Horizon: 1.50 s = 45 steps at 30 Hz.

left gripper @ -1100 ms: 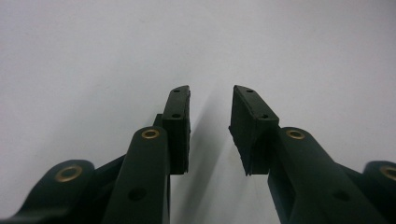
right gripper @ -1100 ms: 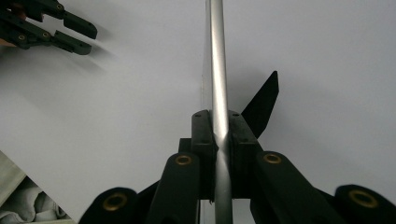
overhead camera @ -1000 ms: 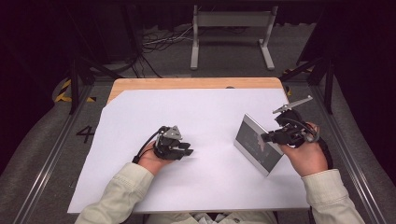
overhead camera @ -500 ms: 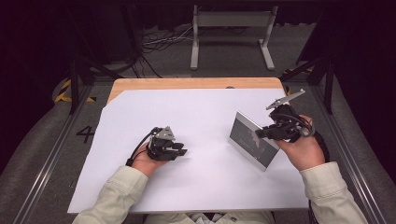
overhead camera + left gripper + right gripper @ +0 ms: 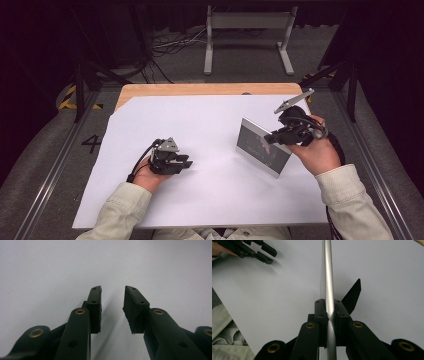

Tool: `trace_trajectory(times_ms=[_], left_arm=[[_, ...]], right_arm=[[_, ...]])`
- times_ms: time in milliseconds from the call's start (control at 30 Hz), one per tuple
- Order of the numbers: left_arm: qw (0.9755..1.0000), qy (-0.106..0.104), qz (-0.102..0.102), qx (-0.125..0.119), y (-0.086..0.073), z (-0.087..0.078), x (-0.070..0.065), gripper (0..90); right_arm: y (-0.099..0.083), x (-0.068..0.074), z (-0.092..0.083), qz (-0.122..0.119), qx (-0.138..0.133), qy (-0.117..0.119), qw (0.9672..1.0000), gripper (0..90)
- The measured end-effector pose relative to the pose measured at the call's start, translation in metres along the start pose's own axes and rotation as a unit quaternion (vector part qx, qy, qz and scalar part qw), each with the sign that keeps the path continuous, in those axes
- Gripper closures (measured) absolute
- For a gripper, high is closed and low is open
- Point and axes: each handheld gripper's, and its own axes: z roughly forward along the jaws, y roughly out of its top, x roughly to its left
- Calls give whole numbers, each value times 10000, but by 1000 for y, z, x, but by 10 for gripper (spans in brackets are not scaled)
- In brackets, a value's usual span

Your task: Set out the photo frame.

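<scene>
A silver-edged picture frame (image 5: 262, 147) with a dark picture stands tilted at the right of the white sheet (image 5: 210, 120), lifted at its right side. My right gripper (image 5: 272, 137) is shut on its upper right edge. In the right gripper view the metal edge (image 5: 328, 270) runs straight up between the closed pads of the right gripper (image 5: 329, 307), and the frame's black back stand (image 5: 352, 296) sticks out to the right. My left gripper (image 5: 187, 162) lies low on the sheet at the left, open; the left gripper (image 5: 112, 300) has bare white paper between its fingers.
The white sheet covers most of a wooden table whose far edge (image 5: 200, 89) shows. Beyond it, a metal stand (image 5: 247, 37) and cables (image 5: 165, 47) lie on the dark floor. The person's sleeves (image 5: 117, 215) come in from the bottom.
The right gripper has carried the frame a little left and up. The left hand has slid slightly left on the sheet.
</scene>
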Motion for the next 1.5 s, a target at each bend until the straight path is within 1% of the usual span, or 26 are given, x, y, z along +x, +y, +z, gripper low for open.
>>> trace_trajectory(times_ms=[100,233,400,467,567,600,667,733,800,900,933,967,1133,1300,1333,1367,1433,1500], left_arm=[[10000,30,-54,-12,-2,-3,0,677],[9999,52,-107,-23,-4,-4,1,677],[9999,49,-106,-29,-4,-4,2,677],[9999,43,-120,-28,-4,-4,2,677],[9999,16,-115,-25,-3,-3,2,675],[9999,17,-101,-24,-2,-3,2,674],[10000,16,-87,-32,-2,-3,2,675],[10000,7,-86,-21,-2,-3,2,674],[10000,10,-84,-45,-1,-2,2,673],[9999,14,-93,-57,-1,-3,2,670],[9999,14,-93,-57,-1,-3,2,669],[9999,10,-87,-57,-1,-3,3,669],[9999,5,-104,-59,-2,-3,3,668],[9999,11,-111,-57,-2,-3,2,668],[9999,11,-110,-52,-2,-3,3,668],[9999,8,-113,-54,-2,-3,3,668],[9999,2,-120,-50,-2,-3,3,668],[9999,4,-116,-40,-2,-3,3,668]], right_arm=[[5,2,2,-152,17,64,9999,841],[13,3,5,-489,107,169,9986,841],[18,4,8,-701,147,280,9970,841],[19,5,9,-724,147,294,9968,841],[22,6,10,-924,125,410,9948,841],[24,7,11,-1024,126,467,9936,841],[24,7,11,-1057,126,487,9931,841],[26,8,12,-1189,134,514,9915,841],[27,9,13,-1261,152,542,9904,841],[30,9,15,-1333,213,595,9891,841],[30,9,15,-1333,213,595,9891,841],[30,9,16,-1410,223,662,9875,841],[32,11,20,-1616,250,906,9824,841],[33,13,22,-1786,248,1041,9781,841],[33,13,22,-1797,254,1054,9777,841],[34,13,23,-1858,251,1083,9763,841],[34,14,24,-1924,266,1124,9745,841],[35,14,25,-2053,251,1181,9712,841]])
